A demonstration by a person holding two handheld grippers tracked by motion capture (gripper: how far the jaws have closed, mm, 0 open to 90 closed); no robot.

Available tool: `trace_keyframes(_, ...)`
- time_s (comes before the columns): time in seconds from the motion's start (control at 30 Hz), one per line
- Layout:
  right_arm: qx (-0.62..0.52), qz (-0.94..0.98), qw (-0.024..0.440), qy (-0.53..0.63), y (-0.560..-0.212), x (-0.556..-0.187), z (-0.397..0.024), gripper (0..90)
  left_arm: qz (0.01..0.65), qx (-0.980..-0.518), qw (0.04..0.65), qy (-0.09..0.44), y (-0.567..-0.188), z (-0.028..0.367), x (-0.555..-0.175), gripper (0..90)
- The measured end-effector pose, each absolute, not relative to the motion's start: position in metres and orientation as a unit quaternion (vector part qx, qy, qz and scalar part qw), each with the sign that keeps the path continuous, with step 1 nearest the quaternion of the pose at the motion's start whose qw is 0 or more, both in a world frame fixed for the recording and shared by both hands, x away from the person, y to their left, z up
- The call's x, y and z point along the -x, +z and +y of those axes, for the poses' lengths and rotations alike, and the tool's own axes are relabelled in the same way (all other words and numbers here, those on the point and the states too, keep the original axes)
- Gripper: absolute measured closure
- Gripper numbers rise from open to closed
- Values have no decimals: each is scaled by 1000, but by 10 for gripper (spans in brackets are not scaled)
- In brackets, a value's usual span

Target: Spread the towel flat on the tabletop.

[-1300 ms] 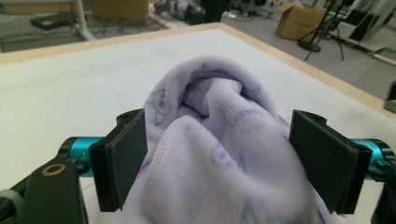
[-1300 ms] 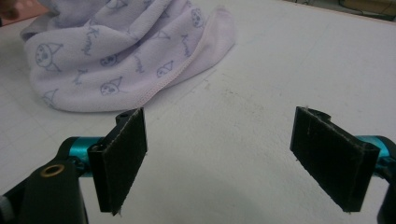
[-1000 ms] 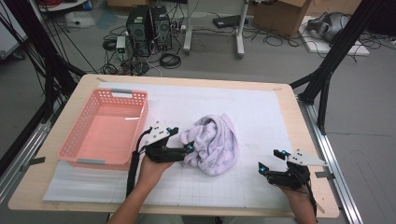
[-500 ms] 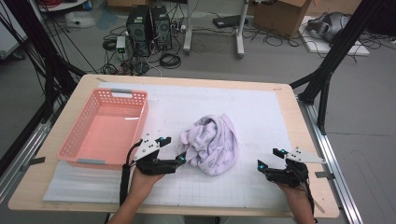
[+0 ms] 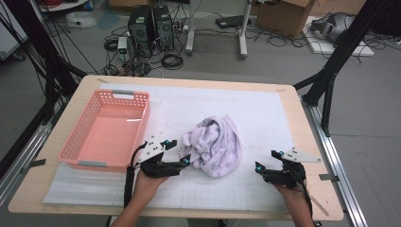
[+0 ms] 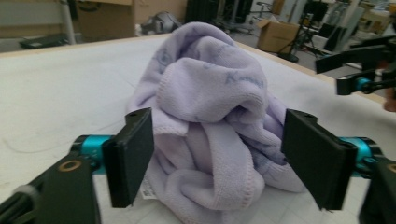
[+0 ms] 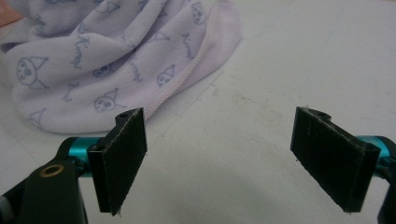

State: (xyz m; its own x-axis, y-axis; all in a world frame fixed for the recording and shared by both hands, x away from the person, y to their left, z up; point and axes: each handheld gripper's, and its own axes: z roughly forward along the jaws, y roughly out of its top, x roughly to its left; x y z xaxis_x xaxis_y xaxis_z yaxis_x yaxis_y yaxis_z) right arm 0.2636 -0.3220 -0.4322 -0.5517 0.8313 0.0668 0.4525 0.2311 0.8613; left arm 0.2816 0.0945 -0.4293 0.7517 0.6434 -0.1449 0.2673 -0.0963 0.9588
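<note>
cluttered lab floor behind, cables and computer towers everywhere, and up front a wooden worktop point(image 5: 56, 189) with a white gridded mat. lilac towel point(image 5: 215, 146) sits bunched in a heap mid-mat, just right of the pink basket point(image 5: 106, 137). left gripper point(image 5: 178, 152) is at the towel's left edge, jaws wide but they've just been closing a bit, with the heap between the pads point(image 6: 133, 156), not squeezed yet far as i can tell. right gripper point(image 5: 267, 160) hangs wide open over bare mat, near the towel's right side, holding nothing. my worry: the left one pinches only an outer fold, so the bundle unrolls and drags, or snags the basket rim.
</note>
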Motion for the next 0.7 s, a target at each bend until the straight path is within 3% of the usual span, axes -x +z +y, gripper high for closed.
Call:
trace_keyframes(0.1, -427, 764, 191, 444, -436, -275, -307, 188, 309, -733, 587, 147, -432, 89, -285, 306)
trace_keyframes(0.2, -432, 776, 166, 429, -440, -290, -288, 257, 306, -745, 576, 142, -434, 82, -290, 321)
trace_keyframes(0.3, -437, 788, 151, 407, -444, -306, -268, 364, 310, -754, 564, 133, -435, 74, -298, 318)
trace_keyframes(0.43, -451, 793, 182, 367, -450, -318, -251, 484, 315, -768, 543, 124, -438, 58, -306, 314)
trace_keyframes(0.5, -444, 797, 176, 370, -449, -319, -250, 623, 317, -778, 528, 121, -443, 50, -309, 322)
trace_keyframes(0.57, -436, 803, 174, 367, -447, -317, -251, 853, 316, -787, 514, 124, -446, 44, -311, 372)
trace_keyframes(0.7, -433, 807, 185, 357, -445, -312, -261, 867, 316, -797, 497, 134, -447, 43, -311, 640)
